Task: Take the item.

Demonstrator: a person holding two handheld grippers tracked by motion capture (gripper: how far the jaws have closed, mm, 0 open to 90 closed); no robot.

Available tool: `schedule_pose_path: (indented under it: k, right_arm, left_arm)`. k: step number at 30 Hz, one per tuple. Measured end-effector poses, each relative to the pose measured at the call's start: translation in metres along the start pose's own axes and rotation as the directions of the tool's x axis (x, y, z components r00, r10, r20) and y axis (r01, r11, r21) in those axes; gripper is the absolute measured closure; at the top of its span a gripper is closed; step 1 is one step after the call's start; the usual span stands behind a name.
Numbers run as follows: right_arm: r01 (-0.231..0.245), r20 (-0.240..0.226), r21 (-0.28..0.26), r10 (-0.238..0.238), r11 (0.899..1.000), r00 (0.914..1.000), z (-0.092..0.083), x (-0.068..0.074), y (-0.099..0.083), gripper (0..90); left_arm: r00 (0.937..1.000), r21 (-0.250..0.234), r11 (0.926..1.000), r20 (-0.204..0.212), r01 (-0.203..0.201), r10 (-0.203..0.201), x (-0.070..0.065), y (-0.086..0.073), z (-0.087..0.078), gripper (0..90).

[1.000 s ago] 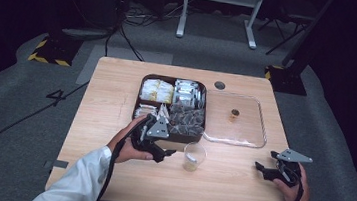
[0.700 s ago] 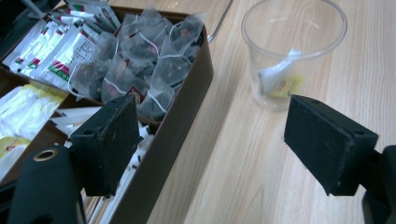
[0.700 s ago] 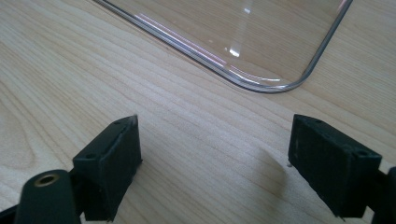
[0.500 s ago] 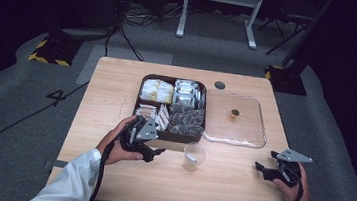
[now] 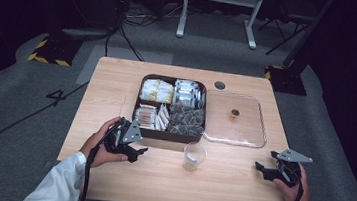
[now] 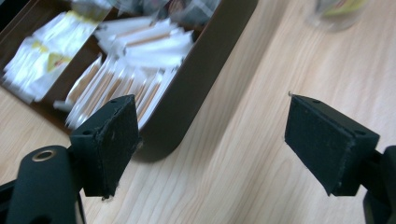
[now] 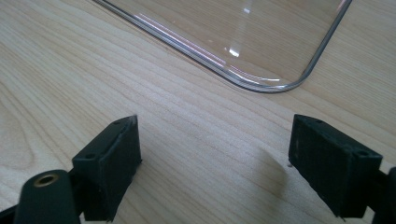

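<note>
A wooden table point(image 5: 116, 99) stands on grey floor point(image 5: 7, 128) with black cables point(image 5: 123, 29).

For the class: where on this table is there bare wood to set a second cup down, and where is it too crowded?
Free: the strip of table left of the brown box; the front edge between the glass cup and the right gripper. Crowded: the middle, where box, cup and clear lid sit close, and the left gripper beside the box's front corner.
</note>
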State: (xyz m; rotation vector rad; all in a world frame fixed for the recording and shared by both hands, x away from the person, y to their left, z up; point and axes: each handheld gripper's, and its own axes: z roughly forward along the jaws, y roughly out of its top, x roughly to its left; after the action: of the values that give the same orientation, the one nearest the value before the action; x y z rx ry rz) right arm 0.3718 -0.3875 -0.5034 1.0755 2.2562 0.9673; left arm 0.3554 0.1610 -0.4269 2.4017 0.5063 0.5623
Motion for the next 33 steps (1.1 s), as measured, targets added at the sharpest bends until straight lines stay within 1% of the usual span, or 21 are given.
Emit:
schedule_pose_path:
  k: [1, 3, 4, 5, 6, 7, 8, 11, 14, 17, 18, 19, 20, 22, 23, 24, 25, 26, 30, 31, 33]
  right_arm:
    - [0.001, 0.000, 0.000, -0.001, 1.000, 1.0000, 0.000, 0.000, 0.000, 17.1]
    - [0.001, 0.001, 0.000, -0.001, 1.000, 1.0000, 0.000, 0.000, 0.000, 17.1]
    - [0.000, 0.002, 0.000, 0.000, 1.000, 1.0000, 0.000, 0.000, 0.000, 17.1]
    - [-0.001, 0.004, 0.000, 0.001, 1.000, 1.0000, 0.000, 0.000, 0.000, 17.1]
    - [-0.001, 0.004, 0.000, 0.001, 1.000, 1.0000, 0.000, 0.000, 0.000, 17.1]
    - [-0.001, 0.004, 0.000, 0.001, 1.000, 1.0000, 0.000, 0.000, 0.000, 17.1]
    - [-0.001, 0.004, 0.000, 0.001, 1.000, 1.0000, 0.000, 0.000, 0.000, 17.1]
    - [-0.001, 0.004, 0.000, 0.001, 1.000, 1.0000, 0.000, 0.000, 0.000, 17.1]
    - [-0.001, 0.004, 0.000, 0.001, 1.000, 1.0000, 0.000, 0.000, 0.000, 17.1]
    - [-0.001, 0.005, -0.001, 0.001, 1.000, 1.0000, 0.000, 0.000, 0.000, 17.1]
    - [-0.001, 0.005, -0.001, 0.001, 1.000, 1.0000, 0.000, 0.000, 0.000, 17.1]
    - [-0.001, 0.005, 0.000, 0.001, 1.000, 1.0000, 0.000, 0.000, 0.000, 17.1]
    - [-0.001, 0.005, 0.000, 0.001, 1.000, 1.0000, 0.000, 0.000, 0.000, 17.1]
    - [-0.001, 0.004, 0.000, 0.001, 1.000, 1.0000, 0.000, 0.000, 0.000, 17.1]
    - [-0.001, 0.005, 0.000, 0.001, 1.000, 1.0000, 0.000, 0.000, 0.000, 17.1]
    - [-0.001, 0.005, 0.000, 0.001, 1.000, 1.0000, 0.000, 0.000, 0.000, 17.1]
    - [-0.001, 0.005, 0.000, 0.001, 1.000, 1.0000, 0.000, 0.000, 0.000, 17.1]
    - [-0.001, 0.005, 0.000, 0.001, 1.000, 1.0000, 0.000, 0.000, 0.000, 17.1]
    - [-0.001, 0.005, 0.000, 0.001, 1.000, 1.0000, 0.000, 0.000, 0.000, 17.1]
    - [-0.001, 0.005, 0.000, 0.001, 1.000, 1.0000, 0.000, 0.000, 0.000, 17.1]
    - [-0.001, 0.005, 0.000, 0.001, 1.000, 1.0000, 0.000, 0.000, 0.000, 17.1]
  left_arm:
    - [0.9998, 0.006, 0.9999, -0.012, 0.013, -0.013, 0.002, -0.005, -0.001, 18.2]
    - [0.9997, 0.010, 0.9998, -0.018, 0.015, -0.015, 0.003, -0.008, -0.002, 18.2]
    - [0.9992, 0.019, 0.9994, -0.029, 0.029, -0.028, 0.004, -0.014, -0.003, 18.2]
    - [0.9990, 0.024, 0.9991, -0.030, 0.035, -0.034, 0.004, -0.016, -0.004, 18.2]
    - [0.9990, 0.024, 0.9991, -0.030, 0.035, -0.034, 0.004, -0.016, -0.004, 18.2]
    - [0.9985, 0.032, 0.9988, -0.041, 0.037, -0.036, 0.005, -0.022, -0.005, 18.1]
    - [0.9985, 0.032, 0.9988, -0.041, 0.037, -0.036, 0.005, -0.022, -0.005, 18.1]
    - [0.9974, 0.037, 0.9981, -0.053, 0.050, -0.048, 0.006, -0.031, -0.008, 18.0]
    - [0.9953, 0.033, 0.9964, -0.062, 0.077, -0.075, 0.008, -0.040, -0.009, 18.1]
    - [0.9928, 0.028, 0.9945, -0.067, 0.101, -0.099, 0.009, -0.051, -0.010, 18.0]
    - [0.9928, 0.028, 0.9945, -0.067, 0.101, -0.099, 0.009, -0.051, -0.010, 17.9]
    - [0.9926, 0.030, 0.9942, -0.068, 0.103, -0.101, 0.010, -0.054, -0.010, 17.9]
    - [0.9919, 0.028, 0.9934, -0.066, 0.111, -0.109, 0.010, -0.057, -0.010, 17.9]
    - [0.9896, 0.037, 0.9909, -0.068, 0.129, -0.126, 0.012, -0.062, -0.009, 17.7]
    - [0.9878, 0.045, 0.9895, -0.079, 0.138, -0.134, 0.014, -0.067, -0.009, 17.8]
    - [0.9878, 0.045, 0.9895, -0.079, 0.138, -0.134, 0.014, -0.067, -0.009, 17.8]
    - [0.9861, 0.045, 0.9874, -0.075, 0.152, -0.148, 0.015, -0.070, -0.009, 17.7]
    - [0.9858, 0.051, 0.9868, -0.075, 0.154, -0.150, 0.016, -0.073, -0.009, 17.7]
    - [0.9817, 0.056, 0.9823, -0.077, 0.179, -0.174, 0.019, -0.082, -0.009, 17.7]
    - [0.9798, 0.057, 0.9806, -0.080, 0.188, -0.183, 0.020, -0.084, -0.009, 17.7]
    - [0.9805, 0.057, 0.9808, -0.073, 0.187, -0.182, 0.020, -0.087, -0.010, 17.9]
